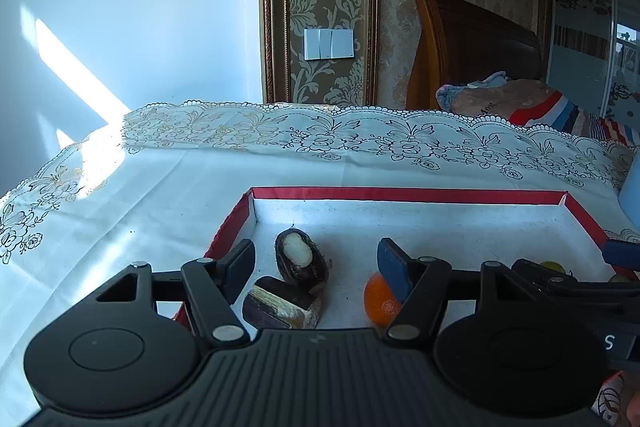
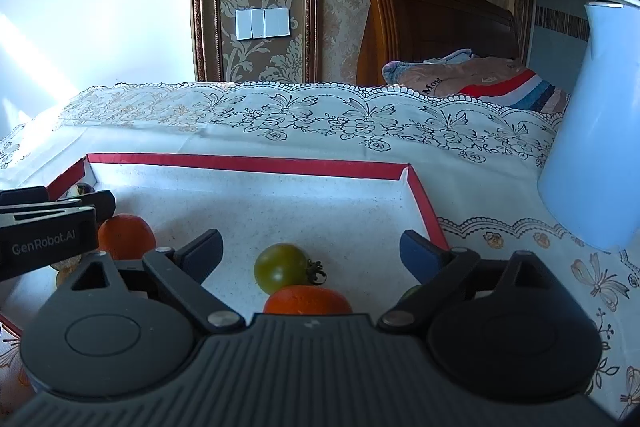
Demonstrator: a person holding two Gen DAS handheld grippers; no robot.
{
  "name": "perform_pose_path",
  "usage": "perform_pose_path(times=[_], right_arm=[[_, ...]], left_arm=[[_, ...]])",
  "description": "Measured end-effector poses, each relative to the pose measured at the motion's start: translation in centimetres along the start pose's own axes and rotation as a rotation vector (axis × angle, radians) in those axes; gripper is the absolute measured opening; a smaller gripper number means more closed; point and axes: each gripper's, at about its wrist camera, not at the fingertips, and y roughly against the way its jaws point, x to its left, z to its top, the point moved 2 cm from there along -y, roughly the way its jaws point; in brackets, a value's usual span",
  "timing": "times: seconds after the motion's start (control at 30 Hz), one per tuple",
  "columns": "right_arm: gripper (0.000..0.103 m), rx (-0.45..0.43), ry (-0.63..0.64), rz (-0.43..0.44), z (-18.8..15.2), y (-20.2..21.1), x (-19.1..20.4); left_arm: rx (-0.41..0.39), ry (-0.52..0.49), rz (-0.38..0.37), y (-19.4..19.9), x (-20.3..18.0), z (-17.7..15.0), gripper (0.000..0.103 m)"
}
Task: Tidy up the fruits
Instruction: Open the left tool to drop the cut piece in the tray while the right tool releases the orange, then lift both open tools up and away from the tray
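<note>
The left gripper (image 1: 316,259) has its fingers wide, holding nothing, above two dark cut fruit pieces (image 1: 298,277) in the red-rimmed tray (image 1: 400,195); an orange (image 1: 378,301) lies just beside its right finger. Only this view shows those dark pieces clearly. The right gripper (image 2: 310,249) is likewise spread and empty over a green tomato (image 2: 282,267), with a second orange fruit (image 2: 308,301) just behind it; only here a white kettle (image 2: 596,131) stands right of the tray. The tabletop wears a lace-edged cloth (image 2: 320,123). Beyond: patterned wallpaper, a light switch (image 1: 328,44), a wooden headboard (image 1: 472,43), striped bedding.
</note>
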Motion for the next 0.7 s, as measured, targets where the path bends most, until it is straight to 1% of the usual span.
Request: perform_pose_path(times=[0.07,0.13,0.17,0.43,0.7], right_arm=[[0.098,0.003,-0.009,0.004,0.0,0.0,-0.2],[0.098,0.006,-0.015,0.005,-0.1,0.0,-0.2],[0.099,0.01,-0.014,0.002,-0.1,0.0,-0.2],[0.101,0.004,-0.015,0.002,-0.4,0.4,-0.3],[0.103,-0.001,-0.021,0.018,-0.8,1.4,-0.4]], left_arm=[[0.001,0.003,-0.006,0.1,0.1,0.0,0.068],[0.001,0.01,-0.012,0.2,0.1,0.0,0.074],[0.0,0.011,-0.015,0.3,0.2,0.0,0.074],[-0.004,0.001,-0.026,0.9,0.1,-0.2,0.074],[0.0,0.023,-0.052,2.1,0.7,-0.4,0.074]])
